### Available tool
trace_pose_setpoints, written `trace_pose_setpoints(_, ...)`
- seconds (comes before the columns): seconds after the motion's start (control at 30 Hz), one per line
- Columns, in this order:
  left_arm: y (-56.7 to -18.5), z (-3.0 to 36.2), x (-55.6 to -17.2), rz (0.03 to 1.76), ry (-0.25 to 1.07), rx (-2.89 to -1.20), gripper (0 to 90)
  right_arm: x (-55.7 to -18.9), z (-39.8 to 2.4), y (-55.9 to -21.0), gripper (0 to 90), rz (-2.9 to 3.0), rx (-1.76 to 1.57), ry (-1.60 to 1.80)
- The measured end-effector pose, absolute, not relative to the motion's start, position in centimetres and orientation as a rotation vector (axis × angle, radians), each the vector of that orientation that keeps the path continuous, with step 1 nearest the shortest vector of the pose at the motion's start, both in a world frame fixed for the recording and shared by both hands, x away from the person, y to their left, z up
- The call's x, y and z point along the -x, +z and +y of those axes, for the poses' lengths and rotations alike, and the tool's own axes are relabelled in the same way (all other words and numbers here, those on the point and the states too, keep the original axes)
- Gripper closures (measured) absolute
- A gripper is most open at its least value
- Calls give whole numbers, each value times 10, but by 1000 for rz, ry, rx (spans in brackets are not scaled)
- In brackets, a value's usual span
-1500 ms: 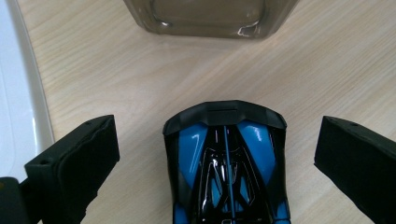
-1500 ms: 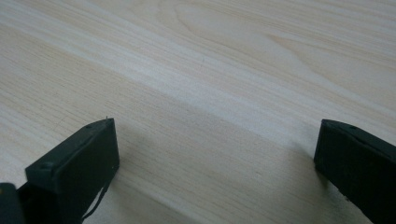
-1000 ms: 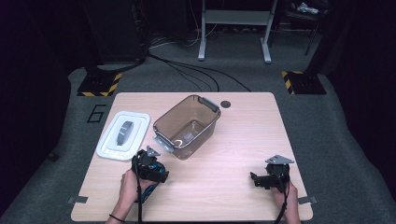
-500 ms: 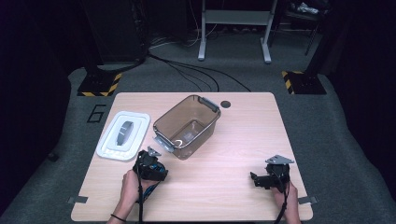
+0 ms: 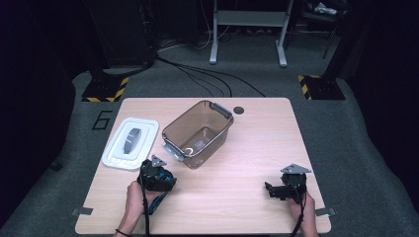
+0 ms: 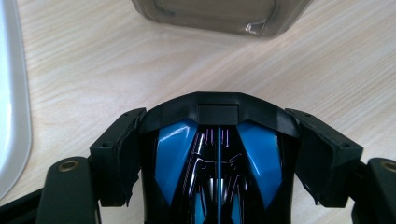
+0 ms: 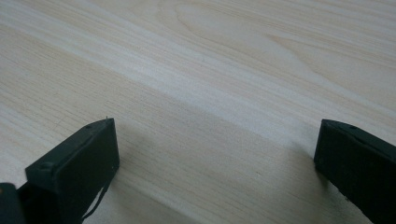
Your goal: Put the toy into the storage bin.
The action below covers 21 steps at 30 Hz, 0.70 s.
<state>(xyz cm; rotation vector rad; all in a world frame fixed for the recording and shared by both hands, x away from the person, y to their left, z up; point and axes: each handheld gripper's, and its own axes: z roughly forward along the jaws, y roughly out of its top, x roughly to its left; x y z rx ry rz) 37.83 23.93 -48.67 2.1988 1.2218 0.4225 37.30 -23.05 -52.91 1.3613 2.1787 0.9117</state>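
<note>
A black and blue computer mouse (image 6: 173, 154) sits between the jaws of my left gripper (image 6: 219, 158), which is shut on its sides. In the high view, my left gripper (image 5: 157, 177) rests low over the table's front left, just in front of a clear brown plastic bin (image 5: 197, 133). The bin's near wall (image 6: 219, 14) lies straight ahead of the mouse. My right gripper (image 5: 274, 190) hovers at the front right, and its jaws (image 7: 219, 158) stand wide apart over bare wood with nothing between them.
A white lid (image 5: 131, 142) with a grey handle lies flat to the left of the bin, and its edge (image 6: 11, 107) runs beside my left gripper. A small dark round grommet (image 5: 239, 109) is set in the wooden table (image 5: 257, 148) behind the bin.
</note>
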Motion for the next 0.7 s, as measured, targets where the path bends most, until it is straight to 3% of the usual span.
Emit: trace_pose_setpoints(0.7, -438, 266, -352, 1149, 506, -2046, 250, -373, -231, -529, 0, 2179, -1360, 912)
